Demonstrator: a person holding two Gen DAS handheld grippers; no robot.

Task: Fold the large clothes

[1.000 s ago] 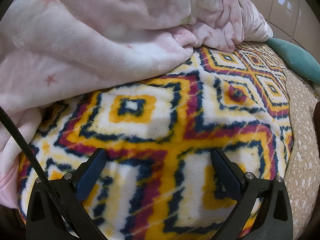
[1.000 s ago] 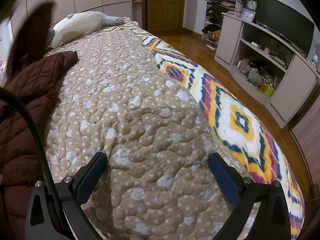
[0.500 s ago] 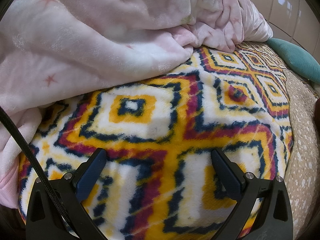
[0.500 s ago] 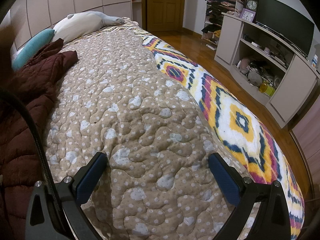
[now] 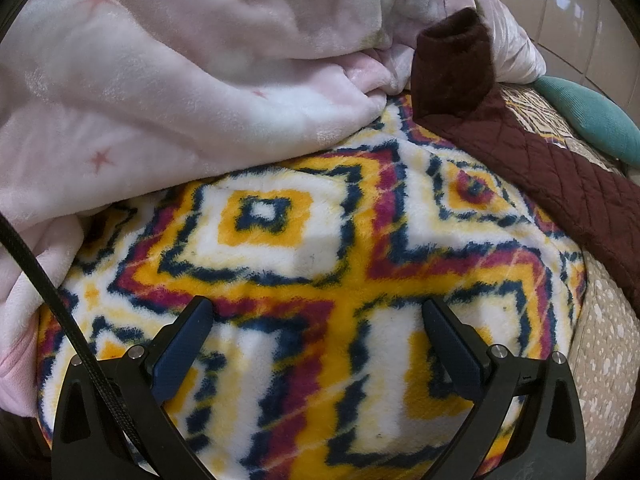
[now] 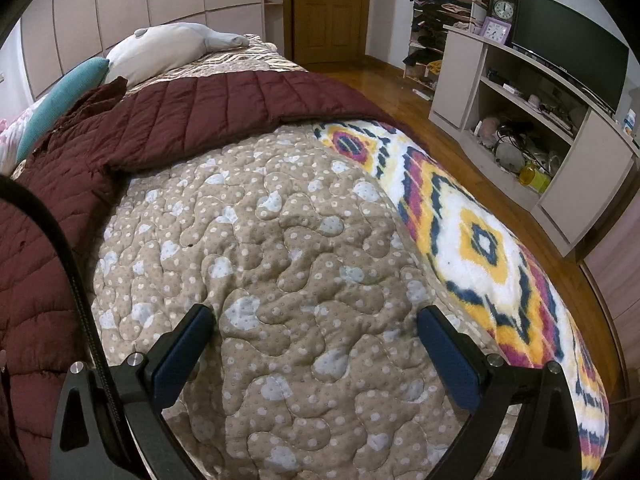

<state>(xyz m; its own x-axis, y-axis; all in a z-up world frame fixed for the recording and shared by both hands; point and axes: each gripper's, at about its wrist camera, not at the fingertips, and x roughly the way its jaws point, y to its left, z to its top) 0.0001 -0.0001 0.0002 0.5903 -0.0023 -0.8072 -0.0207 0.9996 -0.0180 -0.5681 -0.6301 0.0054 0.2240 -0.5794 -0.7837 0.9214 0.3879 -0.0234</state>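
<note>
Since half a second ago, the maroon quilted jacket (image 6: pixel 192 120) is seen spread farther across the beige quilt (image 6: pixel 300 248), its sleeve (image 5: pixel 560 168) now laid over the patterned fleece blanket (image 5: pixel 304 264) beside the pink blanket (image 5: pixel 180 80). A teal pillow (image 6: pixel 60 96) is seen beyond the jacket. The left gripper (image 5: pixel 316 340) is held spread above the fleece blanket, nothing gripped. The right gripper (image 6: pixel 316 340) is likewise held wide apart over the quilt.
</note>
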